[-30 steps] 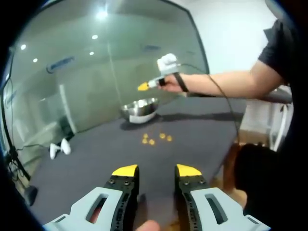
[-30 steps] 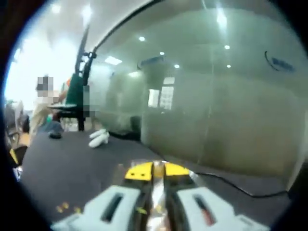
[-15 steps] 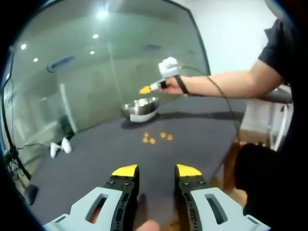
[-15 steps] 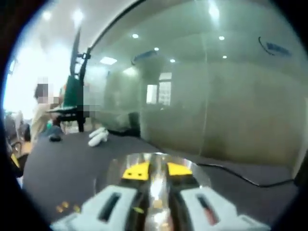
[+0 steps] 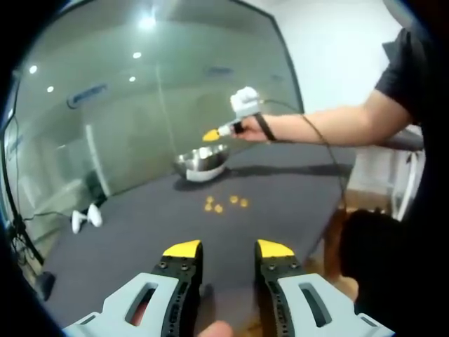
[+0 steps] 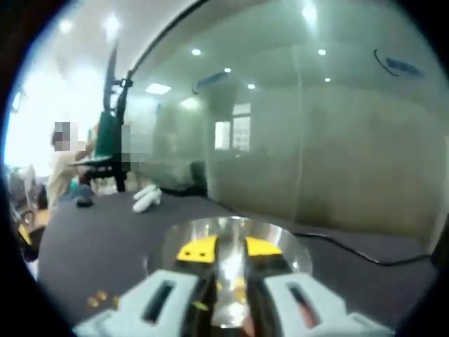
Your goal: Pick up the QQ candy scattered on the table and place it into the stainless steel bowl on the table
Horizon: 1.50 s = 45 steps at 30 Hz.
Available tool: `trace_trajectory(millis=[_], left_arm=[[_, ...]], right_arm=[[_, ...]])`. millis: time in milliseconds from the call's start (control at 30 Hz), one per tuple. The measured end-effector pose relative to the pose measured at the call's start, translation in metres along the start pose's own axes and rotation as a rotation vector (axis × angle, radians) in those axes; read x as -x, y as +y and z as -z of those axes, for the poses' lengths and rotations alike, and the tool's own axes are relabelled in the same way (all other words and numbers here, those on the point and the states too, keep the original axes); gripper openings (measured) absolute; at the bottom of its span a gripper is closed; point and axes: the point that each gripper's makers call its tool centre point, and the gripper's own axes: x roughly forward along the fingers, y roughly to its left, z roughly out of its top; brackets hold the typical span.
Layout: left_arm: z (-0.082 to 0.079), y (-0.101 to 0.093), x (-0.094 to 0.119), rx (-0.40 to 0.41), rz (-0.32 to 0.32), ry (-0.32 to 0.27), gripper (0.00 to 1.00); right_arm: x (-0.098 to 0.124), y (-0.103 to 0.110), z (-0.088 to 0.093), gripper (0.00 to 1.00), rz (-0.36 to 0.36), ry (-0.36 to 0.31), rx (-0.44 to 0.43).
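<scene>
The stainless steel bowl (image 5: 202, 161) stands on the dark grey table (image 5: 280, 203). Several yellow QQ candies (image 5: 224, 204) lie scattered just in front of it. A hand holds my right gripper (image 5: 210, 135) just above the bowl's rim. In the right gripper view its jaws stand a little apart over the bowl (image 6: 280, 242), so my right gripper (image 6: 230, 249) is open. A small yellow piece (image 6: 240, 284) shows low between them against the bowl's inside. A few candies (image 6: 104, 300) lie at the lower left. My left gripper (image 5: 229, 249) hangs open and empty over the near table.
Two white objects (image 5: 84, 219) lie at the table's far left, seen too in the right gripper view (image 6: 146, 199). A cable (image 6: 351, 254) runs across the table behind the bowl. A glass wall (image 5: 140, 119) stands behind the table. The person's arm (image 5: 337, 126) reaches across from the right.
My right gripper has come over the bowl, which now sits under its jaws, and the jaws have parted slightly. The left gripper has stayed where it was.
</scene>
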Motion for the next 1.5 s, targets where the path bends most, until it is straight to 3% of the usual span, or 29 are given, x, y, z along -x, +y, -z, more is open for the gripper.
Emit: trace_trajectory(millis=[233,567,800,867,1133,1267,1500], left_arm=[[0.001,-0.002,-0.001,-0.003,0.006,0.003,0.31],[-0.003,-0.003,-0.009,-0.011,0.017,-0.004,0.31],[-0.008,-0.005,-0.009,0.010,0.029,-0.021,0.31],[-0.009,-0.005,-0.010,0.014,0.031,-0.027,0.31],[-0.007,-0.005,-0.010,0.016,0.030,-0.021,0.31],[-0.009,-0.006,-0.014,0.027,0.038,-0.028,0.31],[-0.007,-0.009,-0.018,0.022,0.048,-0.025,0.31]], right_arm=[[0.027,0.024,-0.006,0.14,-0.034,-0.041,-0.010],[0.058,0.056,0.007,0.15,-0.107,-0.048,-0.015],[0.087,0.091,0.017,0.15,-0.190,-0.062,-0.013],[0.082,0.085,0.025,0.16,-0.206,-0.051,-0.058],[0.110,0.085,0.055,0.16,-0.234,-0.037,-0.158],[0.119,0.087,0.065,0.16,-0.229,-0.012,-0.090],[0.134,0.087,0.078,0.16,-0.221,-0.003,-0.110]])
